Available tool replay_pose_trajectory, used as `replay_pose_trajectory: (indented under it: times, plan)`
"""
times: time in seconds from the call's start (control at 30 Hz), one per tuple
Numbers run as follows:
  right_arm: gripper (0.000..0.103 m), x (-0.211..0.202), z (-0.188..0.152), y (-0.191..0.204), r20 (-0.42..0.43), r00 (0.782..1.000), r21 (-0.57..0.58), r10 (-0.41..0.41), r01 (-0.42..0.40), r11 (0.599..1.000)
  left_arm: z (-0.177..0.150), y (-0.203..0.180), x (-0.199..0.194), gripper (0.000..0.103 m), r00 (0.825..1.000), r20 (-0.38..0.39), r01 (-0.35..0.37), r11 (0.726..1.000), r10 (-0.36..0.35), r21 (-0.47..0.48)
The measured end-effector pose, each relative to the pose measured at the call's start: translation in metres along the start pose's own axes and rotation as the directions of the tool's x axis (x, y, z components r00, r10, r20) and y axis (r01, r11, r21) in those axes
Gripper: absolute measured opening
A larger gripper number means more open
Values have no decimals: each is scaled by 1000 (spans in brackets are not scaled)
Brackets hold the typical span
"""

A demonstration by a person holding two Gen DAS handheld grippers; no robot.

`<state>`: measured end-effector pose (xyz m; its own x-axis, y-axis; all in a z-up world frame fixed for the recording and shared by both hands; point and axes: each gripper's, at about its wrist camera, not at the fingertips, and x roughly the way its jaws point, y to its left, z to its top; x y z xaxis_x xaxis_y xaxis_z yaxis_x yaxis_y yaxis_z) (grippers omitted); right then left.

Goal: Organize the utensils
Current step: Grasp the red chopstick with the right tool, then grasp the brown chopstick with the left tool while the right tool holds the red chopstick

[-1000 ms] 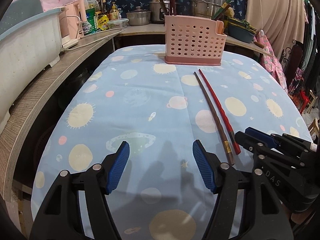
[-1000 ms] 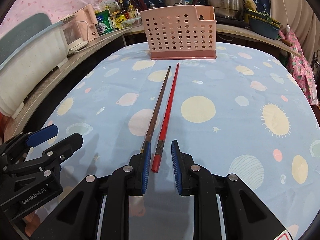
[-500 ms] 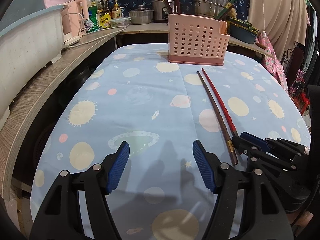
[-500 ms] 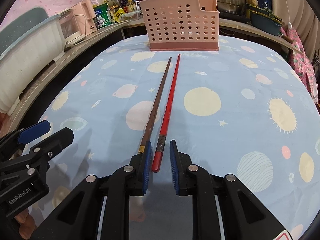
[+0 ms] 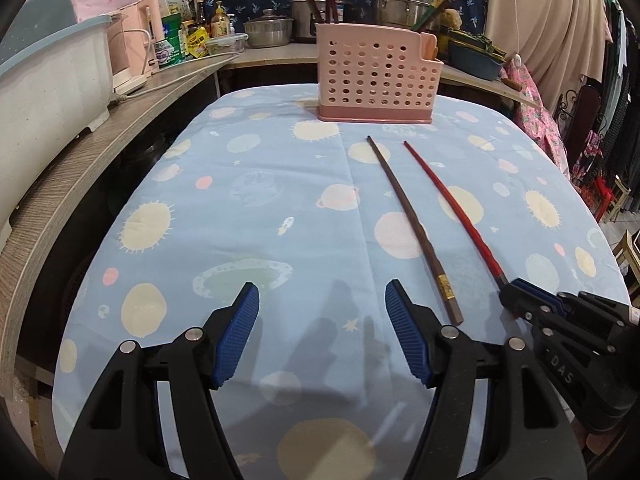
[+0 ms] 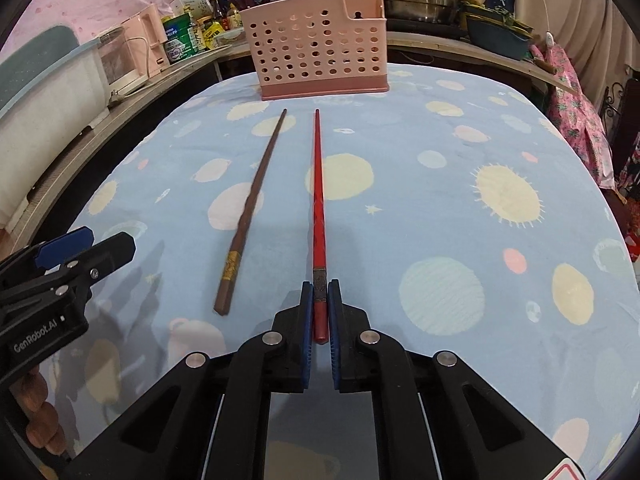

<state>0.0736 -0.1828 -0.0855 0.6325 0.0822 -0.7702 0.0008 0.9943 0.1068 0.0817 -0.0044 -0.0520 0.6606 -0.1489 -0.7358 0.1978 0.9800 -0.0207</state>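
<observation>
On the tablecloth [image 6: 440, 128], right gripper [image 6: 320, 312] fingers clamp the red chopstick [image 6: 319, 200]; left gripper [image 5: 322, 332] fingers apart.

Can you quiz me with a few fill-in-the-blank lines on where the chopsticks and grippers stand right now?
1. The right gripper is shut on the ____ chopstick.
2. The brown chopstick lies flat on the ____.
3. The left gripper is ____ and holds nothing.
4. Both chopsticks point toward the pink ____ at the table's far end.

Missing words: red; tablecloth; open; basket
</observation>
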Motion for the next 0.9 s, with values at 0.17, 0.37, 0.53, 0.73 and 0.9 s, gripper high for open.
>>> replay_pose_trajectory:
  times: [0.17,0.37,0.53,0.73,0.9]
  plan:
    - [7,-15,-15,-22,2,1000,57,-13,12,998,1,-20,4,62,999,-8,31,999,-31,32]
    - [7,-27,-26,-39,4,1000,97,-17,16,995,6,-47,10,69,998,-8,68,996,-68,59]
    - [7,-32,-31,-51,6,1000,128,-14,14,992,9,-65,22,73,998,-20,62,994,-61,85]
    - [7,-32,-33,-51,12,1000,129,-4,2,992,8,-68,36,69,999,-40,37,996,-34,80]
    - [7,-32,-34,-51,17,1000,129,2,-4,992,4,-67,46,56,997,-74,37,996,-31,78]
